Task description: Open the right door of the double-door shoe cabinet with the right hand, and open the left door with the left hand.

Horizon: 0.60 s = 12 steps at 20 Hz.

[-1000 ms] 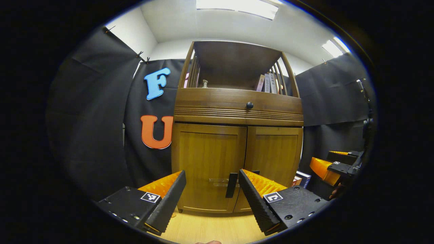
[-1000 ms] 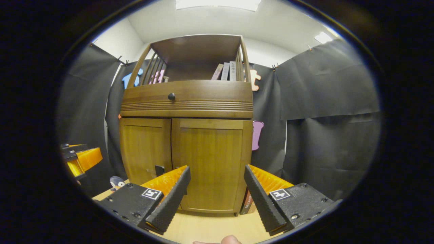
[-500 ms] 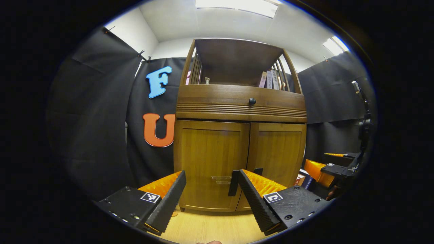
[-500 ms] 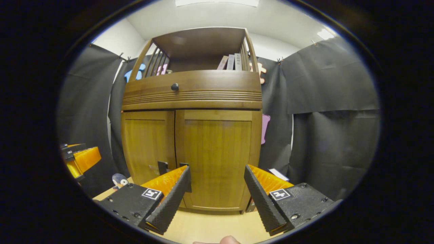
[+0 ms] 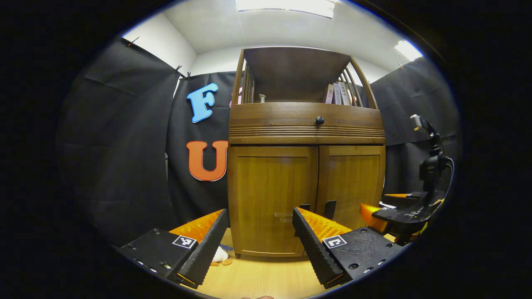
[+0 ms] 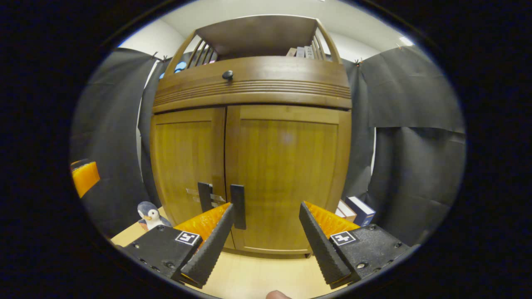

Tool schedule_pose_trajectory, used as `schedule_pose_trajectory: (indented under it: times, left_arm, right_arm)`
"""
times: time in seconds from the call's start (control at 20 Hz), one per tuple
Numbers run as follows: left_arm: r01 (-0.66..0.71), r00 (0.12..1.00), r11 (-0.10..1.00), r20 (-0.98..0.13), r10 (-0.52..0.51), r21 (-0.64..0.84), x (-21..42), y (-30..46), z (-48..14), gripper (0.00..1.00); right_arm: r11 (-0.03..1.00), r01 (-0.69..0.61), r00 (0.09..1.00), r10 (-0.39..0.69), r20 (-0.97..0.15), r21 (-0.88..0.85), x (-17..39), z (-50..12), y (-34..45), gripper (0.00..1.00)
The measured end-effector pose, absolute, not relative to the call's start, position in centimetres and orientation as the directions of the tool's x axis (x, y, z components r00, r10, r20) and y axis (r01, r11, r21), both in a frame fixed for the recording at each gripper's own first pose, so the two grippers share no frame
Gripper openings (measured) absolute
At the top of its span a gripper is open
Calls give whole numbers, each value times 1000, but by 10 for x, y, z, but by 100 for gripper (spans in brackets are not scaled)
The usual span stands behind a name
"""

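Observation:
The wooden shoe cabinet has both lower doors closed. In the left gripper view the left door point(image 5: 272, 195) and right door point(image 5: 353, 182) meet at two black vertical handles point(image 5: 329, 209). My left gripper point(image 5: 259, 214) is open and empty, a short way from the left door. In the right gripper view the right door point(image 6: 286, 166) looms large, with its black handle point(image 6: 238, 206) just above my left finger's tip. The left door's handle point(image 6: 204, 196) stands beside it. My right gripper point(image 6: 266, 207) is open, close to the door and touching nothing. The right gripper point(image 5: 392, 214) also appears low beside the cabinet.
A drawer with a round black knob point(image 6: 227, 75) runs above the doors, under an open shelf with books point(image 5: 337, 93). A toy penguin point(image 6: 149, 214) sits on the floor left of the cabinet. Books point(image 6: 357, 209) lean at its right. Light wooden floor point(image 6: 253, 276) lies in front.
The right gripper has moved much closer to the cabinet, so the right door and its handle look larger. The left gripper has drifted left, and the cabinet sits further right in its view.

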<state>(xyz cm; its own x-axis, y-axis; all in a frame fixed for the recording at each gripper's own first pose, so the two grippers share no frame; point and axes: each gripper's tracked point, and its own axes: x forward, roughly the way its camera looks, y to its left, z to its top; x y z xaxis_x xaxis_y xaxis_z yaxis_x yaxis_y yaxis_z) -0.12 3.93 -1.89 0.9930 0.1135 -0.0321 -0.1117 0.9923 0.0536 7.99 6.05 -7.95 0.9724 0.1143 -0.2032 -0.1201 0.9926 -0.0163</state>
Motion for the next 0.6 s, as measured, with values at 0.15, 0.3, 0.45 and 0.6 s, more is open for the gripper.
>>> schedule_pose_trajectory:
  times: [0.15, 0.3, 0.45, 0.6]
  left_arm:
    - [-144, 989, 988, -37, 147, 60, -7, 54, -22, 94]
    - [-189, 980, 980, -47, 193, 64, -14, 72, -26, 95]
    - [-231, 971, 971, -54, 235, 65, -20, 87, -27, 95]
    - [-260, 963, 963, -59, 264, 68, -24, 98, -29, 95]
  right_arm:
    - [990, -140, 963, 130, -237, -28, 107, -97, 78, 99]
    - [988, -151, 948, 135, -289, -34, 135, -119, 91, 97]
    - [988, -149, 937, 129, -325, -36, 156, -133, 97, 93]
    - [987, -153, 931, 131, -340, -38, 170, -146, 107, 88]
